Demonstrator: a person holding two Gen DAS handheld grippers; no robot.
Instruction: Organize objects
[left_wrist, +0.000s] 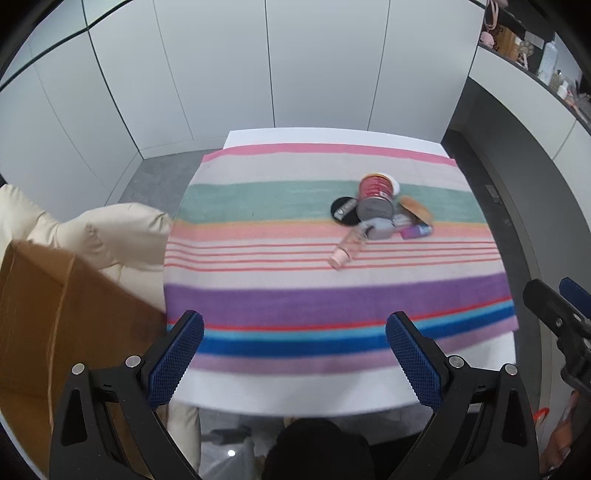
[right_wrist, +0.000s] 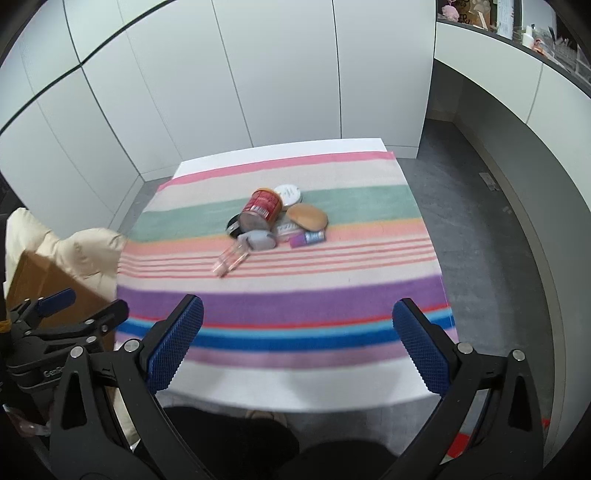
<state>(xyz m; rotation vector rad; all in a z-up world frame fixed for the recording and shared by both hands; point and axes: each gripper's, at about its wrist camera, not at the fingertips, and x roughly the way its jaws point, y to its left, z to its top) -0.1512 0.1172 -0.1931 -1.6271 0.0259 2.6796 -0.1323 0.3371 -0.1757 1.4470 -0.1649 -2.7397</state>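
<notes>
Right wrist view, both tools (right_wrist: 297, 345) (left_wrist: 294, 356) spread apart, empty, round tin (right_wrist: 261, 211) on striped towel (right_wrist: 332, 295).

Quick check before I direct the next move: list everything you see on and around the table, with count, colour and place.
Striped cloth: one, multicoloured, covering the white table.
Red can: one, red label with grey end, lying on its side in the pile at mid-cloth.
White round lid: one, behind the can.
Black disc: one, left of the can.
Tan oval object: one, right of the can.
Purple small container: one, front right of the pile.
Grey object: one, front of the can.
Pink clear bottle: one, lying nearest the front.
Cardboard box: one, brown, left of the table.
Cream padded fabric: one, by the box.
Left gripper: fingers open, empty.
Right gripper: fingers open, empty.
</notes>
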